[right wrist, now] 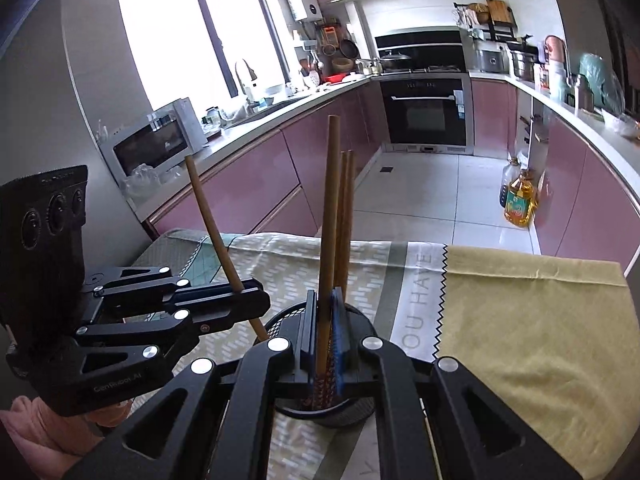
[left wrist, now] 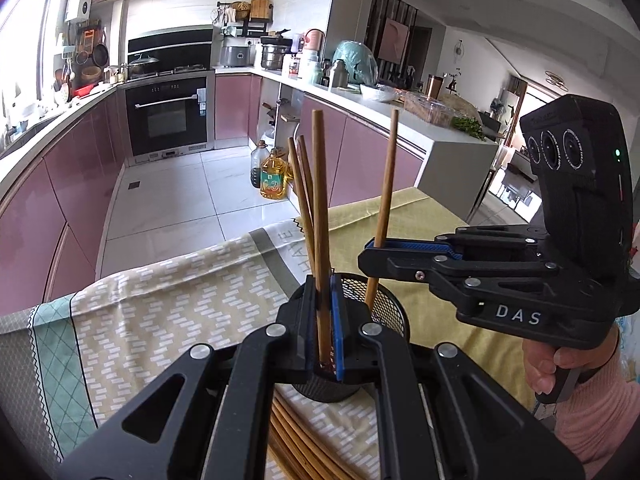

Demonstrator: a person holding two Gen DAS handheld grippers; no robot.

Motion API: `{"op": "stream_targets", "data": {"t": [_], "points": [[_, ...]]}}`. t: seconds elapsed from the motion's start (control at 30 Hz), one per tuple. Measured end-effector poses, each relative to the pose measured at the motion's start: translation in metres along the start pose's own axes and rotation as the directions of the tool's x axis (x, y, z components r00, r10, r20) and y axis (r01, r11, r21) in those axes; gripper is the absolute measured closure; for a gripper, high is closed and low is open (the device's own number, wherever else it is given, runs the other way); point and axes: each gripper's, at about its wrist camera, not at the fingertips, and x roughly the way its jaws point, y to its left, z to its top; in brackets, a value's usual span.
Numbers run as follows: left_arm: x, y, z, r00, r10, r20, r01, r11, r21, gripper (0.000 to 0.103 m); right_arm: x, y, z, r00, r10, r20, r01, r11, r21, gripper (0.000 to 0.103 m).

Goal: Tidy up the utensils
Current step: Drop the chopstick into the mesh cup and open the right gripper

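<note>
the big pink-fronted kitchen (right wrist: 248,184) runs off in a long u, with a black built-in oven (left wrist: 166,120) at the far end, a bright window (right wrist: 188,40) over the sink side and pale tiled floor (left wrist: 168,196), where yellow oil bottles (left wrist: 273,176) stand by the cabinets. nearer, the work surface is a table under a patterned beige and grey cloth (left wrist: 180,300), with a plain mustard-yellow cloth (right wrist: 532,320) lying beside it; the soft covering probably keeps the holder from sliding.

on it stands the round black wire-mesh utensil holder (left wrist: 390,312), already keeping two thin wooden chopsticks (left wrist: 302,184) that lean together upright, which is surely the point of the tidying. more wooden sticks (left wrist: 292,432) lie flat on the cloth just beside its base, waiting, i'd guess.

the black left gripper (left wrist: 323,320) is clenched on one brown wooden chopstick (left wrist: 320,200), holding it nearly vertical with its lower end down at the holder's mouth, so it can drop in tip first. the black right gripper (right wrist: 321,336) grasps another wooden chopstick (right wrist: 332,208) the same way, a little tilted, its tip just inside the rim. both sticks look about ready to be let go; a skewed one might catch the mesh rim
</note>
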Motion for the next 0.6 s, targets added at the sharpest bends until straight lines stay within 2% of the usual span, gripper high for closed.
{"op": "stream_targets", "data": {"t": [0.37,0.53,0.6], "points": [[0.017,0.006,0.001,1.0,0.01,-0.03,-0.011,0.999,-0.038,0.095,0.009,-0.002,0.002,1.0,-0.01,-0.001,0.01,1.0,0.017,0.096],[0.013,0.009,-0.003,1.0,0.014,-0.019,-0.015,0.999,-0.051,0.095,0.011,-0.002,0.0,1.0,-0.011,-0.001,0.011,1.0,0.023,0.096],[0.009,0.01,-0.006,1.0,0.018,-0.009,-0.019,0.998,-0.054,0.092,0.008,-0.002,-0.003,1.0,-0.008,0.005,0.008,1.0,0.022,0.094]]}}
